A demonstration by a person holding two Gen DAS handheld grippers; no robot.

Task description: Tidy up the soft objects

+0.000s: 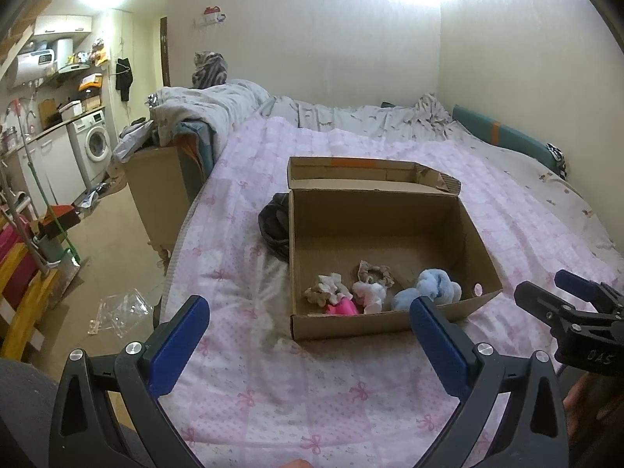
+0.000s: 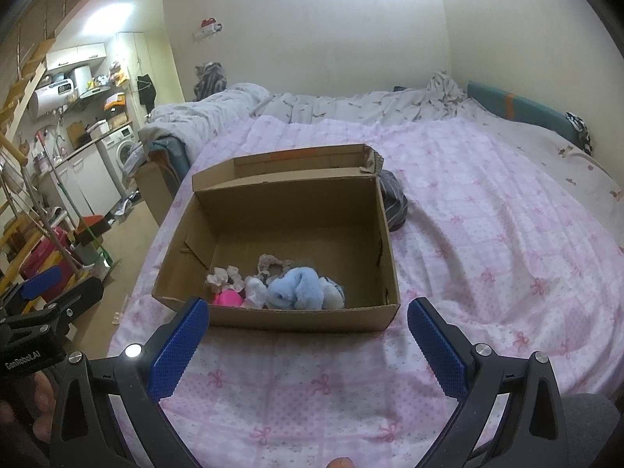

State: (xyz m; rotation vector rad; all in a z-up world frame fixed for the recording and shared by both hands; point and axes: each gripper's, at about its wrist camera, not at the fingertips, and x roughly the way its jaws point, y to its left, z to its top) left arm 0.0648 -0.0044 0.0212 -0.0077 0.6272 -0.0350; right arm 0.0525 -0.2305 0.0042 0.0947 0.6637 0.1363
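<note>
An open cardboard box sits on the pink bed cover. Inside at its near end lie a fluffy blue soft item, a white one, a pink one, a beige scrunchie and a pale scrunchie. A dark striped cloth lies on the bed against the box's far side wall. My left gripper is open and empty in front of the box. My right gripper is open and empty, also short of the box.
The bed carries a crumpled grey duvet at the far end, by the wall. The left bed edge drops to a floor with clear plastic bits, a large cardboard box and a washing machine.
</note>
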